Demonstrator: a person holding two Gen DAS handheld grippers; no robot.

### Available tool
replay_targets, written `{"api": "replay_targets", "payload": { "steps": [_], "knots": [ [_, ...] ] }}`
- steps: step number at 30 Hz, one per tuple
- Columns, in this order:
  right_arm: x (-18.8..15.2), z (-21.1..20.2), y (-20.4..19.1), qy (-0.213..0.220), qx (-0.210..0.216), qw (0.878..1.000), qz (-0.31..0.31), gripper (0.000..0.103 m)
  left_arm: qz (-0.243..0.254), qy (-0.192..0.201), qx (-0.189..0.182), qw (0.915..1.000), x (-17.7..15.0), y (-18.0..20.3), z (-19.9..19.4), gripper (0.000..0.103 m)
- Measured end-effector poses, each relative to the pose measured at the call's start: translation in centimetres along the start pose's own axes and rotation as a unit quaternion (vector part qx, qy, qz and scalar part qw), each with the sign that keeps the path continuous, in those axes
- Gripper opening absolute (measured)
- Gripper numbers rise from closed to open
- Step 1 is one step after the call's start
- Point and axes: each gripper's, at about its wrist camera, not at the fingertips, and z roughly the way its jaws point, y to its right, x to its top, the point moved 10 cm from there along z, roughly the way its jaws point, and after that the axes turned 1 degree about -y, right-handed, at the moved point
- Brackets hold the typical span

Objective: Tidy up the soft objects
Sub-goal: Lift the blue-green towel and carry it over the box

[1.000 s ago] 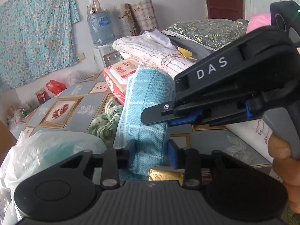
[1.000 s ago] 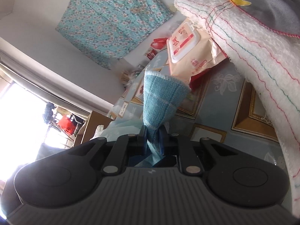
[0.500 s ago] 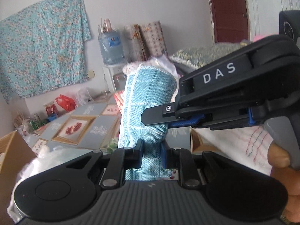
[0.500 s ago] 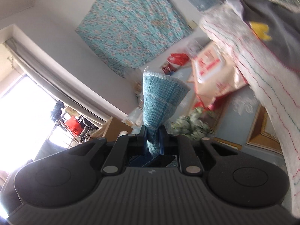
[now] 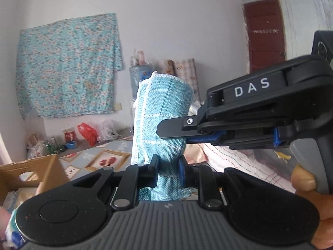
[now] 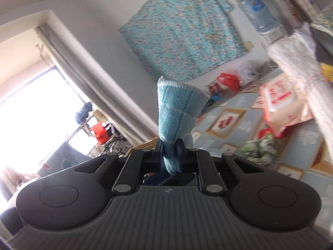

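A blue checked towel (image 5: 162, 120) stands up between both grippers, lifted off the bed. My left gripper (image 5: 167, 171) is shut on its lower part. In the left wrist view the right gripper (image 5: 183, 130) reaches in from the right and pinches the same towel higher up. The right wrist view shows the right gripper (image 6: 170, 156) shut on the bunched towel (image 6: 177, 112), which fans out above the jaws. A green and white crumpled cloth (image 6: 260, 148) lies on the patterned bedsheet (image 6: 245, 125).
A cardboard box (image 5: 31, 173) stands low at the left. A wet-wipes pack (image 6: 281, 102) and a white embroidered blanket (image 6: 295, 62) lie to the right. A water dispenser bottle (image 6: 256, 10) and a floral cloth (image 5: 68, 62) are at the back wall. A window (image 6: 31, 108) is at the left.
Both grippers rose together with the towel, lifting it clear of the bed. The left gripper's jaws closed tighter on the towel. The bed and its clutter dropped lower in both views.
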Motion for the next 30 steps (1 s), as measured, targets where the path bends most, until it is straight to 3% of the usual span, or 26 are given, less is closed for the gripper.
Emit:
{"api": "replay_targets", "payload": {
  "steps": [10, 17, 23, 30],
  "knots": [
    [-3.5, 5.0, -12.2, -0.08, 0.107, 0.991, -0.023, 0.011, -0.054, 0.005, 0.086, 0.9948, -0.3, -10.0, -8.5, 0.019],
    [-8.6, 12.6, -20.6, -0.187, 0.162, 0.969, -0.012, 0.011, -0.09, -0.048, 0.142, 0.9846, -2.6, -19.4, -13.2, 0.019],
    [-14.7, 20.6, -25.0, -0.292, 0.151, 0.945, 0.005, 0.011, -0.113, -0.13, 0.179, 0.9685, -6.5, -27.1, -13.7, 0.019],
    [-20.6, 29.6, -24.1, -0.393, 0.099, 0.913, 0.037, 0.011, -0.149, -0.223, 0.183, 0.946, -12.1, -33.3, -12.1, 0.019]
  ]
}}
